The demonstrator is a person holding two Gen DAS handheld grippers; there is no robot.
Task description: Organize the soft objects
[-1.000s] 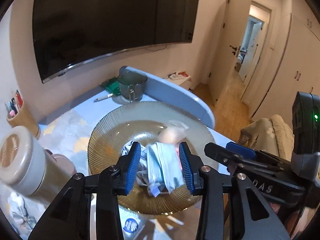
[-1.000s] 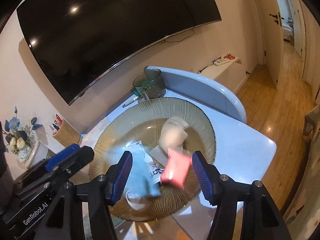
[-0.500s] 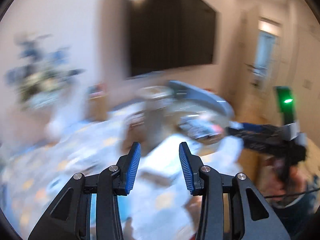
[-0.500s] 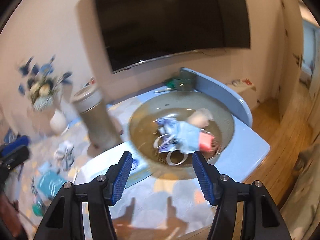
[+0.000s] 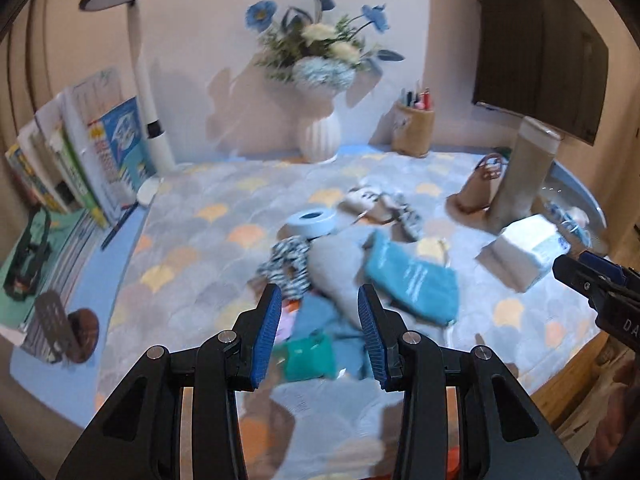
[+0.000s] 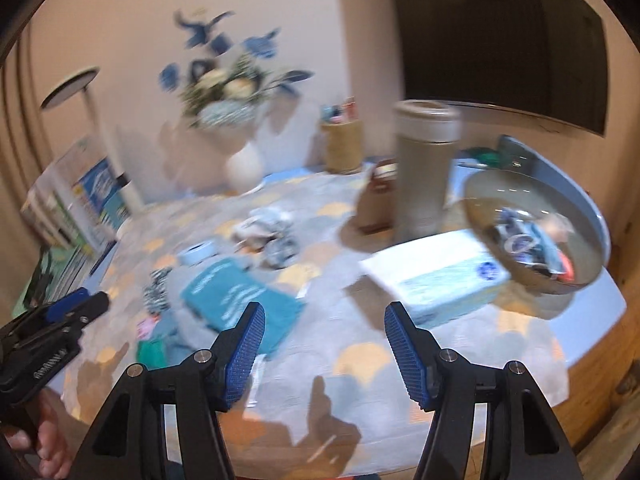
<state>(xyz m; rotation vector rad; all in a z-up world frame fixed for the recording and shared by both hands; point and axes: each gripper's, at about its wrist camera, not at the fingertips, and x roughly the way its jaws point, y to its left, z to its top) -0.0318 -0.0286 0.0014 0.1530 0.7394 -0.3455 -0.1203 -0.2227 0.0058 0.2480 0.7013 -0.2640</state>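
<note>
Between picks, by the look of it; both tools over the patterned worktop (image 5: 192,208), nothing carried. Left gripper (image 5: 318,334) with jaws apart and empty, aimed down at the loose heap of soft things; right gripper (image 6: 322,354) spread wider, likewise empty, above bare cloth just right of the heap.

Some soft pieces already in the ribbed glass dish (image 6: 592,276) at the far right edge. Waiting on the worktop: teal pouch (image 5: 412,280), black-and-white scrunchie (image 5: 286,266), small green piece (image 5: 308,358) nearest the left jaws, blue-grey fabric under them, a paler bundle (image 5: 384,208) farther back. Edges blurred, so exact overlaps hard to call.

To do the step well: slow down before descending, since the view is smeared; choose one item only, probably the green piece or the scrunchie, both near the left jaws; come straight down with one pad on each side, low enough to catch fabric but not the mat beneath; close fully, as limp cloth slips from a half grip; lift clear before swinging right, past the tissue box (image 6: 444,284) and the tall beige canister (image 6: 424,168); release over the dish centre, not its rim.
</note>
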